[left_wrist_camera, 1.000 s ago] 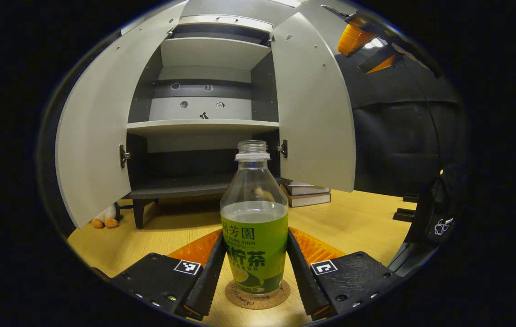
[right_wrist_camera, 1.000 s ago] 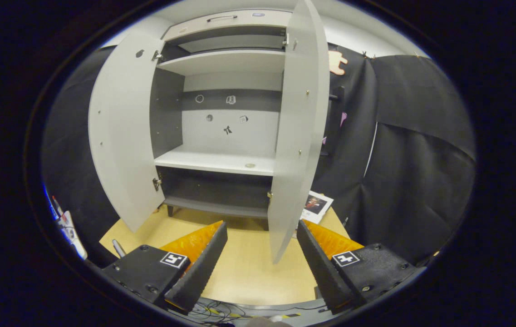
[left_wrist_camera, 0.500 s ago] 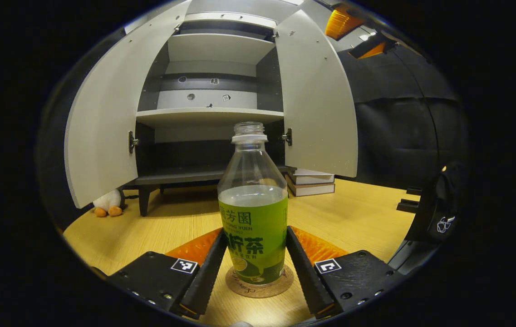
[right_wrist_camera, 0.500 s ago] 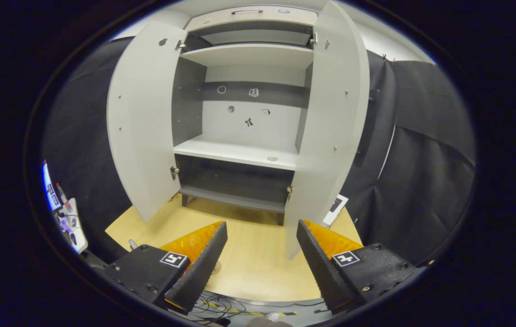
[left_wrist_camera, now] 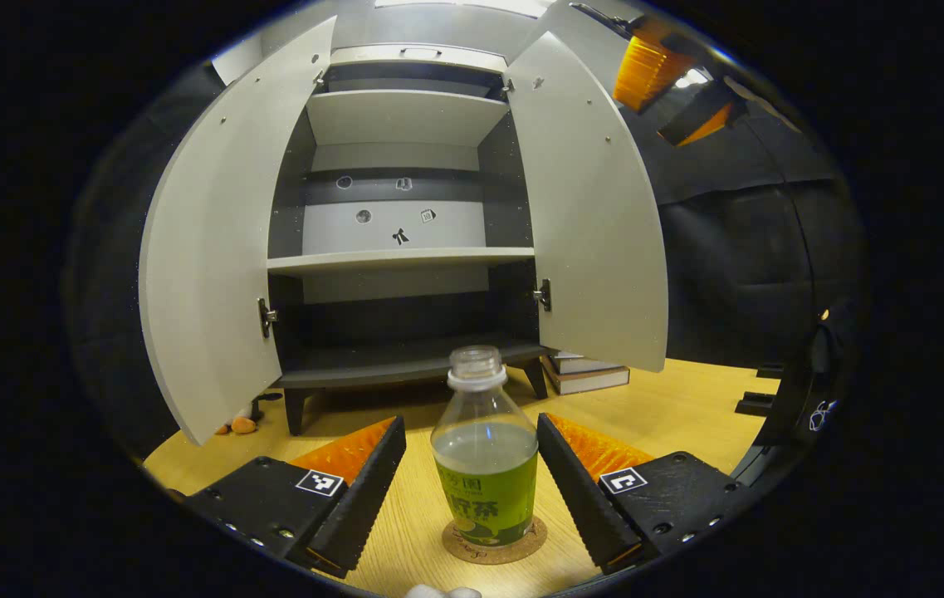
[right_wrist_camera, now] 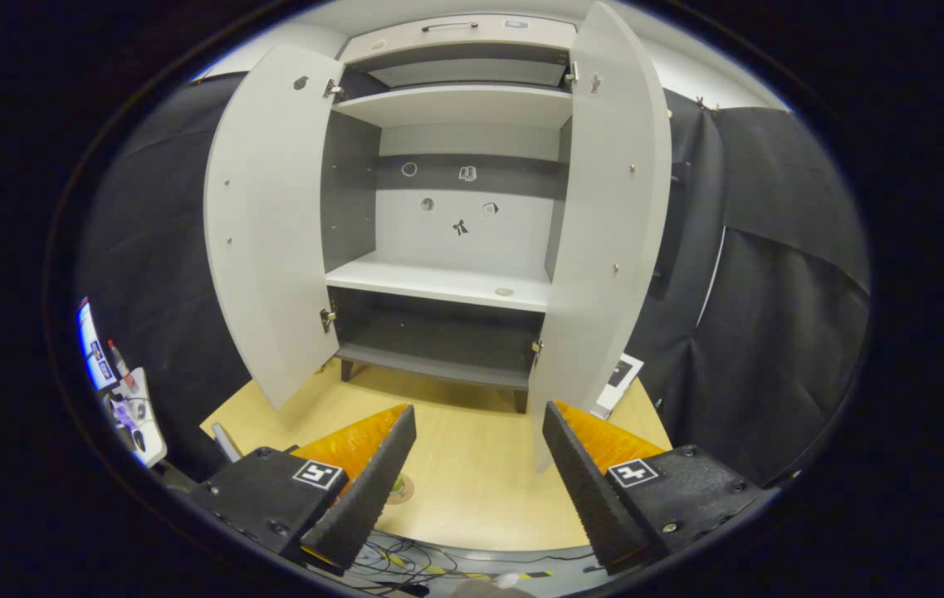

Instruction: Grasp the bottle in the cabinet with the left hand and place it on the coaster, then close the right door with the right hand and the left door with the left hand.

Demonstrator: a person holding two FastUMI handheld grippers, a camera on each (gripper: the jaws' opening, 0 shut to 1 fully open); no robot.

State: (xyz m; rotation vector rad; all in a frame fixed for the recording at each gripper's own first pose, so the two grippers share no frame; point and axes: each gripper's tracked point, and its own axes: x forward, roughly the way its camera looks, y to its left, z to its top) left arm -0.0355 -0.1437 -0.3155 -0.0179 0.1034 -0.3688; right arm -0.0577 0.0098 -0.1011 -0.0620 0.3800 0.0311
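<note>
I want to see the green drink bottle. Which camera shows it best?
The left gripper view: the bottle stands whole on its coaster, front and centre. The right gripper view catches a sliver beside a finger.

bottle (left_wrist_camera: 484, 473): base in right gripper view hidden behind the right gripper's (right_wrist_camera: 478, 444) left finger; just a sliver of green shows beside the coaster (right_wrist_camera: 398, 490)
coaster, left gripper view (left_wrist_camera: 494, 541): middle covered by the bottle, only the rim is visible
plush toy (left_wrist_camera: 242, 424): mostly hidden behind the left door (left_wrist_camera: 210, 266); too little to tell what it is
books (left_wrist_camera: 588, 375): stack partly behind the right door's (left_wrist_camera: 596, 208) lower corner, count unclear
stickers on cabinet back panel (left_wrist_camera: 399, 209): too small to make out
right gripper in left gripper view (left_wrist_camera: 662, 79): cut by the top edge, opening not readable
device at left edge (right_wrist_camera: 119, 390): blurred, cut off
</note>
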